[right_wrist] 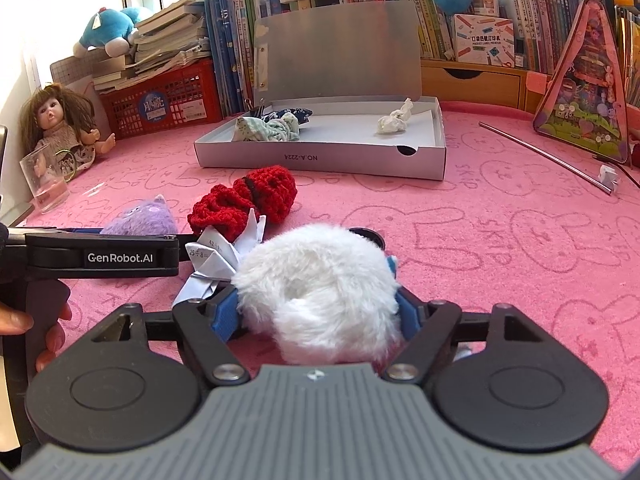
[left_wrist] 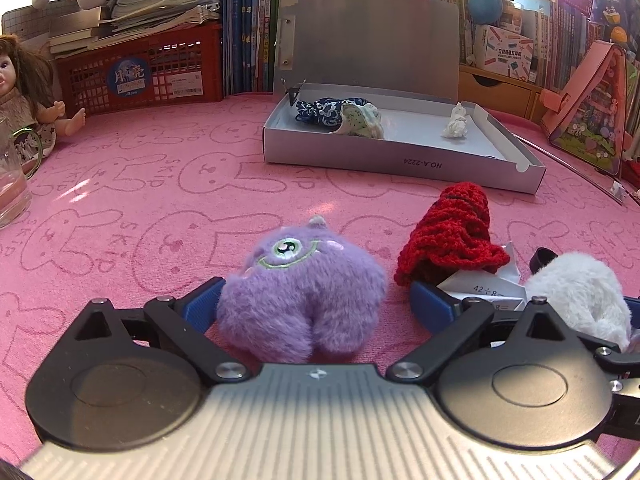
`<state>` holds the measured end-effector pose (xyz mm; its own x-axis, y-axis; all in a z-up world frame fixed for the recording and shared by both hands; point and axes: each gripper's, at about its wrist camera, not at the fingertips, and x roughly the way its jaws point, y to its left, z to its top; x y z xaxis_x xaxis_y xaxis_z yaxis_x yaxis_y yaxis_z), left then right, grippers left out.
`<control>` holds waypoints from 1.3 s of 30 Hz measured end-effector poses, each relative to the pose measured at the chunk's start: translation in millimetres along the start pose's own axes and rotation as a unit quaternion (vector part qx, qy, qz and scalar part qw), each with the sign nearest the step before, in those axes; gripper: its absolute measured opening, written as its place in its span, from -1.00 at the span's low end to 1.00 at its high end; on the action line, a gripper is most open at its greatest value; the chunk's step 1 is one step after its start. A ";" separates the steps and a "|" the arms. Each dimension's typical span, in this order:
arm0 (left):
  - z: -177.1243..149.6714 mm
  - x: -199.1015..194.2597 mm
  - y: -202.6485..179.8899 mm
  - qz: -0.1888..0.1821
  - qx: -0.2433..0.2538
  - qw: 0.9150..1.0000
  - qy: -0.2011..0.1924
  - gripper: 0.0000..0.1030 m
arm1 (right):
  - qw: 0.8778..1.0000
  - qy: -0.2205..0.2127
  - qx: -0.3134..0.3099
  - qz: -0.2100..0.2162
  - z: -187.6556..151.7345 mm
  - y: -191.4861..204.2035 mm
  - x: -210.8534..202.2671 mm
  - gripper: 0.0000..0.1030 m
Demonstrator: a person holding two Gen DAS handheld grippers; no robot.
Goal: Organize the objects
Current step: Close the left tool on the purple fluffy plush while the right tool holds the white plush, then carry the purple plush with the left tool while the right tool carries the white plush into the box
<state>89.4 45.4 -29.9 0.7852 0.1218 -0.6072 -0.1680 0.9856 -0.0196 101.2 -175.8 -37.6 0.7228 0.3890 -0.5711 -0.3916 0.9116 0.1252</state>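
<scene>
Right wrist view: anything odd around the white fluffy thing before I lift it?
Yes: crumpled paper with sums printed on it lies wedged between the white fluffy scrunchie and the red knitted piece, close to the right gripper and could snag.

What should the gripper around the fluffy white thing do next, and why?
Probably finish squeezing. The right gripper has its blue fingers on both sides of the white fluffy toy, close against the fur, but a firm grip isn't clear. Once it holds, lifting toward the open grey box makes sense, since small items already lie there.
</scene>
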 end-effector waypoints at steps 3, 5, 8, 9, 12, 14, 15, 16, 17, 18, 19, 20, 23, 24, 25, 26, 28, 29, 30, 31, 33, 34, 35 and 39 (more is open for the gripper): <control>0.4 0.7 -0.1 0.008 0.004 1.000 0.001 0.81 | 1.000 -0.005 -0.003 0.000 0.7 -0.2 -2.3 0.48; 1.4 0.1 0.8 0.015 0.004 1.000 -0.001 0.65 | 1.000 -0.009 -0.004 0.000 1.9 -0.6 -4.6 0.48; 3.1 0.4 2.8 0.014 0.002 1.000 -0.001 0.57 | 1.000 -0.014 -0.001 -0.001 4.4 -2.8 -6.8 0.48; 2.9 1.0 2.9 0.013 0.005 1.000 -0.001 0.57 | 1.000 -0.015 0.001 -0.001 5.1 -3.7 -7.3 0.48; 1.3 3.2 1.6 0.010 0.020 1.000 -0.009 0.59 | 1.000 -0.018 0.009 -0.001 7.2 -6.4 -7.6 0.48; 1.9 4.4 2.6 0.009 0.016 1.000 -0.009 0.63 | 1.000 -0.017 0.014 -0.002 8.3 -8.2 -6.6 0.48; 2.2 4.6 2.5 0.010 0.017 1.000 -0.008 0.63 | 1.000 -0.017 0.015 -0.003 8.8 -8.6 -6.1 0.48; 2.7 4.9 2.6 0.010 0.016 1.000 -0.008 0.63 | 1.000 -0.018 0.016 -0.003 8.9 -8.9 -6.3 0.48; 3.1 4.9 2.6 0.010 0.016 1.000 -0.006 0.63 | 1.000 -0.018 0.016 -0.003 9.0 -8.8 -6.7 0.48; 3.8 4.8 2.7 0.010 0.015 1.000 -0.005 0.62 | 1.000 -0.020 0.016 -0.002 9.2 -8.4 -7.3 0.48; 4.7 4.7 2.8 0.009 0.015 1.000 -0.003 0.59 | 1.000 -0.021 0.014 -0.002 9.2 -7.6 -8.4 0.48; 5.3 4.0 2.6 0.008 0.015 1.000 -0.003 0.54 | 1.000 -0.023 0.013 -0.002 9.7 -7.2 -9.1 0.48; 6.1 0.7 2.6 0.003 0.016 1.000 -0.006 0.52 | 1.000 -0.027 0.012 -0.001 11.9 -6.7 -11.0 0.48; 6.3 -0.7 2.5 0.001 0.016 1.000 -0.009 0.52 | 1.000 -0.028 0.012 0.000 12.4 -6.6 -11.4 0.47; 6.9 -2.6 1.8 -0.001 0.017 1.000 -0.012 0.51 | 0.999 -0.029 0.013 0.001 13.4 -7.1 -11.9 0.47; 7.6 -4.7 0.7 -0.001 0.021 1.000 -0.017 0.51 | 0.999 -0.030 0.015 0.001 14.1 -7.4 -11.9 0.47; 10.0 -8.4 -1.2 -0.003 0.025 0.999 -0.025 0.51 | 0.999 -0.030 0.019 0.003 15.5 -8.6 -11.9 0.47; 11.8 -10.4 -1.8 -0.005 0.026 0.999 -0.029 0.51 | 0.999 -0.030 0.021 0.003 16.3 -9.1 -11.9 0.47; 13.5 -12.2 -2.2 -0.007 0.027 0.999 -0.033 0.51 | 0.999 -0.031 0.022 0.003 17.1 -9.7 -11.9 0.47; 15.5 -14.1 -2.8 -0.007 0.028 0.999 -0.036 0.51 | 0.999 -0.032 0.022 0.002 17.5 -10.3 -12.4 0.47; 19.5 -17.2 -4.3 -0.009 0.032 0.999 -0.043 0.51 | 0.999 -0.036 0.021 -0.001 19.6 -11.0 -13.1 0.47; 21.3 -18.6 -4.9 -0.010 0.034 0.998 -0.045 0.51 | 0.999 -0.037 0.020 -0.002 21.0 -11.5 -13.4 0.47; 23.5 -19.6 -5.5 -0.010 0.035 0.998 -0.048 0.51 | 0.999 -0.039 0.019 -0.004 22.3 -12.1 -13.9 0.47; 31.5 -22.9 -8.5 -0.014 0.043 0.997 -0.057 0.51 | 0.999 -0.046 0.017 -0.009 30.9 -13.8 -14.3 0.47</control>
<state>91.7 37.9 9.2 0.8520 0.1012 -0.5137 -0.0967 0.9947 0.0357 113.9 -189.8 -6.2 0.7797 0.3823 -0.4958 -0.3605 0.9216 0.1437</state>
